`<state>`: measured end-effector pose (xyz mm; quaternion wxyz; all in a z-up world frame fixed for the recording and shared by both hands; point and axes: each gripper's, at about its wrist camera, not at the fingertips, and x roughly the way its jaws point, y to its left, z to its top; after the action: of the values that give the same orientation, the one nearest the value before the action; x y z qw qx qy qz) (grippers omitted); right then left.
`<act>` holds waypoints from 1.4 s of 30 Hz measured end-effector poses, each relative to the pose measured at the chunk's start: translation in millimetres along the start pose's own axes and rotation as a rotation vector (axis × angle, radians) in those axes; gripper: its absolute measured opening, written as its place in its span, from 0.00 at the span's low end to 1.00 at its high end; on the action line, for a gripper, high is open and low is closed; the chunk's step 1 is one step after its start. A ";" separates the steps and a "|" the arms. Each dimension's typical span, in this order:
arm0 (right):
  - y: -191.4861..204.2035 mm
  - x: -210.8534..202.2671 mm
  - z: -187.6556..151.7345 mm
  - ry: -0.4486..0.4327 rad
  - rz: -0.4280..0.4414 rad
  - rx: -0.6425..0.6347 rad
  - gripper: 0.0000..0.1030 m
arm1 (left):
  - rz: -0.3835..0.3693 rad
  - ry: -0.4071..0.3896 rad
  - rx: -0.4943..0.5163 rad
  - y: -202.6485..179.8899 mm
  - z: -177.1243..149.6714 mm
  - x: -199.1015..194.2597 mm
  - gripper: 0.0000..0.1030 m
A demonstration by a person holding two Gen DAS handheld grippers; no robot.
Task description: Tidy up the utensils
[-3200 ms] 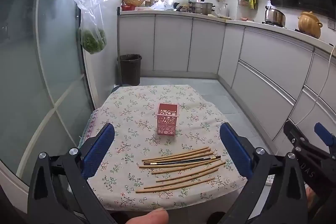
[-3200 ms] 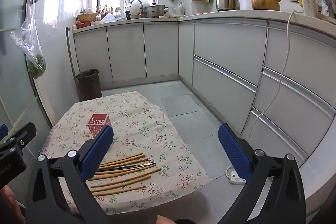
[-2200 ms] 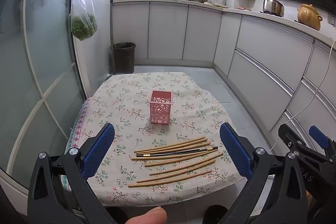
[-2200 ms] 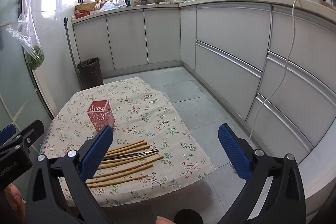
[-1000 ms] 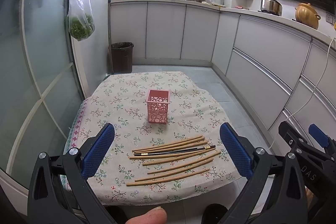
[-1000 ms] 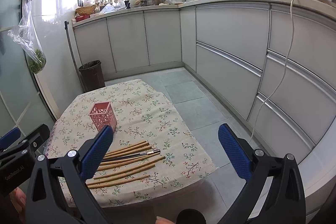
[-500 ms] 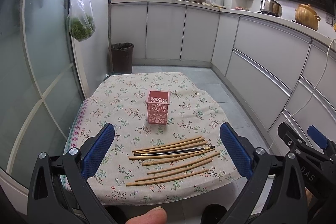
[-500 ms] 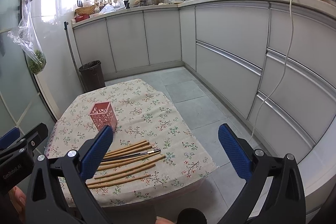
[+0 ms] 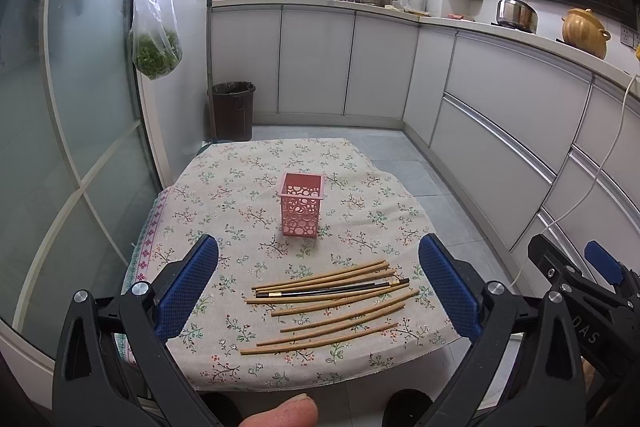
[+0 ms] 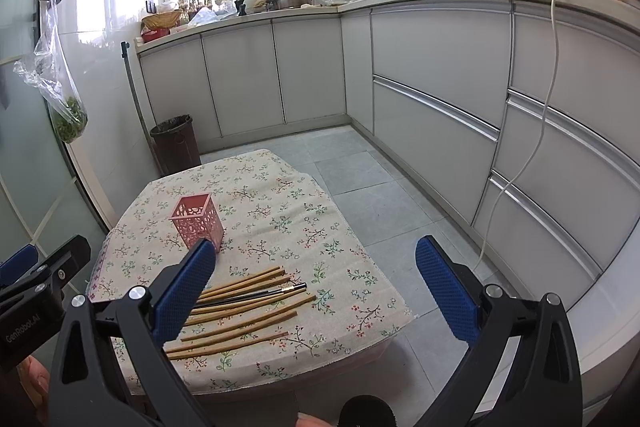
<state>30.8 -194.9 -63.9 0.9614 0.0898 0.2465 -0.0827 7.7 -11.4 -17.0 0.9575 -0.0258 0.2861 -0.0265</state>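
Observation:
Several wooden chopsticks and a black one lie in a loose row near the front edge of a small table with a floral cloth. Behind them stands an upright pink perforated holder, which shows nothing inside. My left gripper hovers above the table's near edge, wide open and holding nothing. In the right wrist view the chopsticks and holder sit to the lower left. My right gripper is wide open and empty, off the table's right side.
A glass door borders the table's left side, with a bag of greens hanging by it. A dark bin stands behind the table. White cabinets run along the back and right, with tiled floor between them and the table.
Both views have shifted only slightly over the last seconds. The chopsticks and holder have not moved, and both grippers stay open.

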 end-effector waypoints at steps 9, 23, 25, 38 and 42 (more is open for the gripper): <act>-9.7 15.6 0.0 0.061 0.004 0.055 0.95 | -0.007 0.112 0.013 5.1 2.0 24.6 0.93; -96.9 109.7 -24.3 0.383 0.200 0.498 0.95 | -0.436 0.775 0.565 -75.8 -70.1 186.7 0.65; -103.0 115.8 -28.8 0.398 0.188 0.523 0.95 | -0.483 0.813 0.622 -89.0 -77.3 201.1 0.59; -116.9 139.5 -37.3 0.494 0.198 0.593 0.95 | -0.639 0.940 0.880 -114.7 -127.6 242.9 0.36; -110.9 141.9 -36.0 0.501 0.193 0.561 0.95 | -0.648 0.946 0.868 -115.5 -126.9 254.6 0.35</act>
<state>114.3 -311.1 -179.0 0.8127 0.3896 0.4321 -0.0315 146.3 -147.7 -254.6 0.5987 0.2879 0.6120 -0.4290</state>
